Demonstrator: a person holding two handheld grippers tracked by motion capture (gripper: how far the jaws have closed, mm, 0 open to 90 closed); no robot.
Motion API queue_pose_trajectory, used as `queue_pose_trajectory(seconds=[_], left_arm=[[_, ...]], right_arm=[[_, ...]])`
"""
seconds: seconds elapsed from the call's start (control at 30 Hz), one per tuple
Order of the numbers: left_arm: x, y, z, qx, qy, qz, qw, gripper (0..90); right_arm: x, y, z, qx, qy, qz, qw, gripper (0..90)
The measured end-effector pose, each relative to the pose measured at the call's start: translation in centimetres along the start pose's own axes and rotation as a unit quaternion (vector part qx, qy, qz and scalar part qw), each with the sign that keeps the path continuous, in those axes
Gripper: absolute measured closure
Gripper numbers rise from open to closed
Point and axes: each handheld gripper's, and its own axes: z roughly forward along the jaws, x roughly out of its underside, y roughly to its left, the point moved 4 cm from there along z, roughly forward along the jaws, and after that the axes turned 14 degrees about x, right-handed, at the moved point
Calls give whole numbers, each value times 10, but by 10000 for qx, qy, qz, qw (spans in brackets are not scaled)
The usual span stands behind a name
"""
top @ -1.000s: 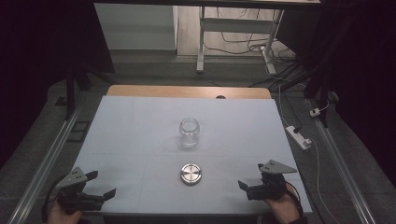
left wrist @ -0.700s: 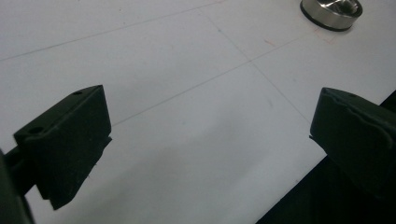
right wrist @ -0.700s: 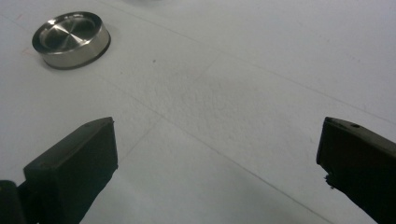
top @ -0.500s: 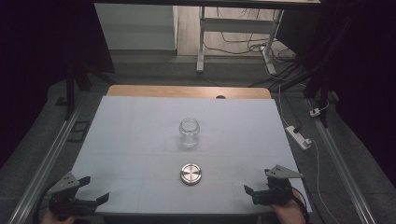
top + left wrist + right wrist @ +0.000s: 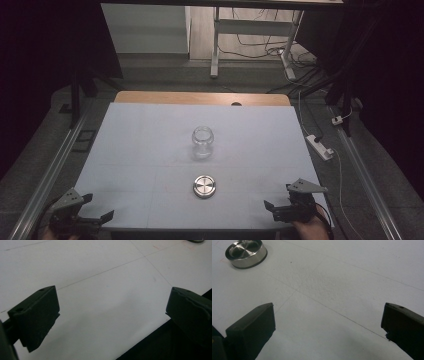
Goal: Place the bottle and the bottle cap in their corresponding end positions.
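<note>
- So far nothing is being held: the jar [image 5: 202,142] is standing upright and uncapped mid-surface, and the lid [image 5: 204,185] is lying flat just nearer the person, apart from the jar.
- Left tongs [image 5: 96,219] are hovering at the near left corner of the surface [image 5: 140,150], jaws spread wide, nothing between them; the left gripper view [image 5: 112,307] is showing bare white sheet between the jaws.
- Right tongs [image 5: 274,208] are sitting at the near right edge, jaws likewise gaping and empty; in the right gripper view [image 5: 328,322] the lid [image 5: 246,253] is lying off toward the upper left, well clear of the jaws.
- Judgement: the work, likely capping the jar, is looking unstarted. Everything is remaining: reaching in, gripping the lid, steadying the jar, seating and turning the lid.
- Both tongs are well apart from both things.
</note>
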Motion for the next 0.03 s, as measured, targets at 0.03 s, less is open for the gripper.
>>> queue_pose_trajectory(seconds=[0.03], left_arm=[[0,0,0,16,15,-8,10000,0]], right_arm=[[0,0,0,9,16,-17,10000,0]])
